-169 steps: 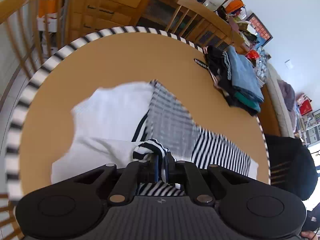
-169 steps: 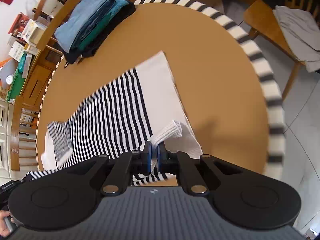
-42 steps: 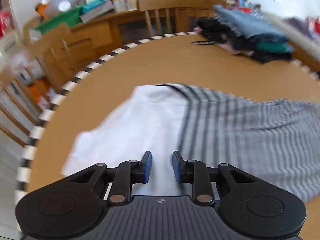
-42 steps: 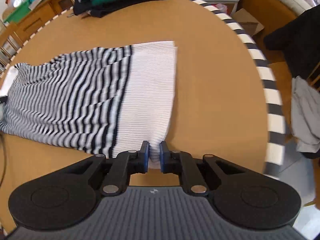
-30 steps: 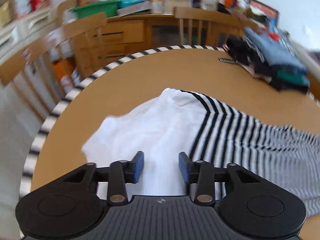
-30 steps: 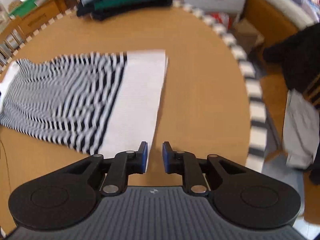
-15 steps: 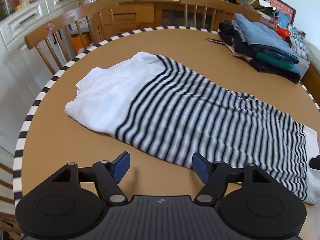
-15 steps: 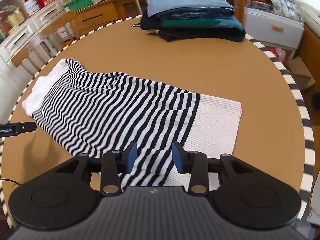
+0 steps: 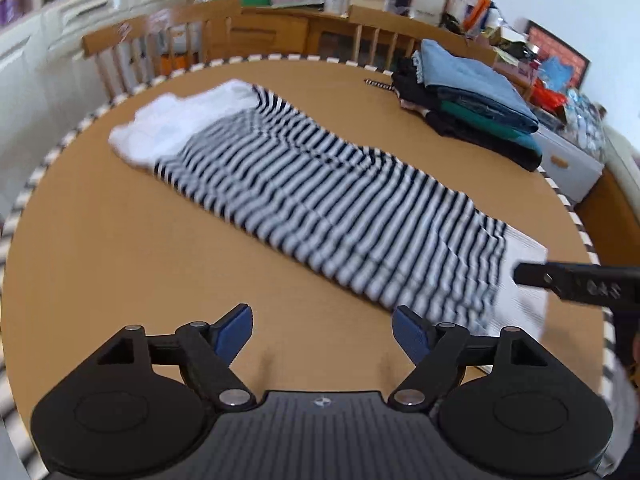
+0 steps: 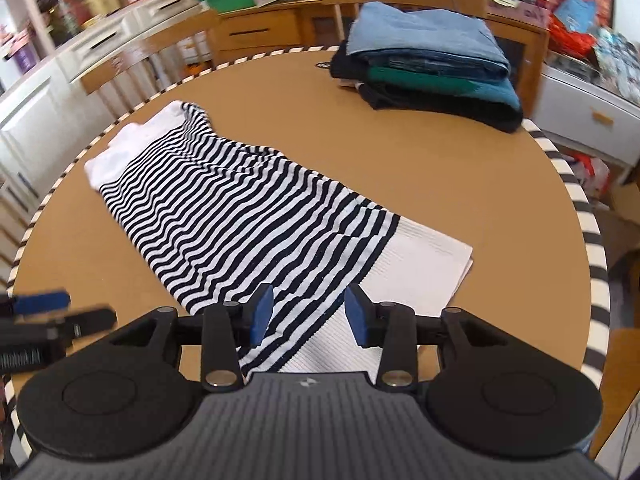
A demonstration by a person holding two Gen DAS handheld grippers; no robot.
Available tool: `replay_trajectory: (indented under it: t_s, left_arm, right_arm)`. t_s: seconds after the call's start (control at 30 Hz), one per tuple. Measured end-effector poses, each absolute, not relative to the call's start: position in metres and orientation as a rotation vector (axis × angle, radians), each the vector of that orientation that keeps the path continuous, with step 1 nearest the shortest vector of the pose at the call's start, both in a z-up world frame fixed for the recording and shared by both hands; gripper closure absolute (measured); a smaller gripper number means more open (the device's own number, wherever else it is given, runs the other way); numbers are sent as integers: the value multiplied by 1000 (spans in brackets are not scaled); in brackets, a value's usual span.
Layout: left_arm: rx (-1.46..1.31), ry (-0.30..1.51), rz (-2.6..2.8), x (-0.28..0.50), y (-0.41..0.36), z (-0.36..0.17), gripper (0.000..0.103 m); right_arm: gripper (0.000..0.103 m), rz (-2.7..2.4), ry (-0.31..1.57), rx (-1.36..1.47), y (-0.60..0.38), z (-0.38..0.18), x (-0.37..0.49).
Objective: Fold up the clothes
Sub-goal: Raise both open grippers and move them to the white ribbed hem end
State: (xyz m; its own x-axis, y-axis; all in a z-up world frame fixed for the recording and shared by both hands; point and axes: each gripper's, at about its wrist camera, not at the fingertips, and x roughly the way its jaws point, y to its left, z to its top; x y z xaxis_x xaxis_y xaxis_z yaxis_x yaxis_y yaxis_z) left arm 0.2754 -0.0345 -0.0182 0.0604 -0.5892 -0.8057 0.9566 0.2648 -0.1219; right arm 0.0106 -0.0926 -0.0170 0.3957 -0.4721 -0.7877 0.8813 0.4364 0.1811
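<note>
Striped black-and-white sweater (image 10: 240,208) lies flat across the round brown table (image 10: 460,184), running from ten o'clock down to four o'clock. Left gripper (image 9: 322,330) hovers over bare tabletop at six o'clock, jaws opening wide, nothing between them. Right gripper (image 10: 308,316) hangs over the sweater's white hem, jaws parted, gripping nothing. Folded clothes (image 10: 428,64) sit stacked at one o'clock.

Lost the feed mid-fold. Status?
Left tool opening, empty, over bare table. Right tool open, above sweater. Sweater flat, folded lengthwise. Nothing in the way.
</note>
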Motion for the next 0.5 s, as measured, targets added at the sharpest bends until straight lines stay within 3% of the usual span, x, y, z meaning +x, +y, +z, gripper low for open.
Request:
replay_trajectory:
  t_s: [0.17,0.5]
  left_arm:
    - [437,930,-1118,253,-30,-16,16]
    - [178,1154,-797,187,-56,-55,15]
  right_arm:
    - [54,-825,757,575,-111,-17,5]
    - [56,-532,847,515,-205,-38,-34]
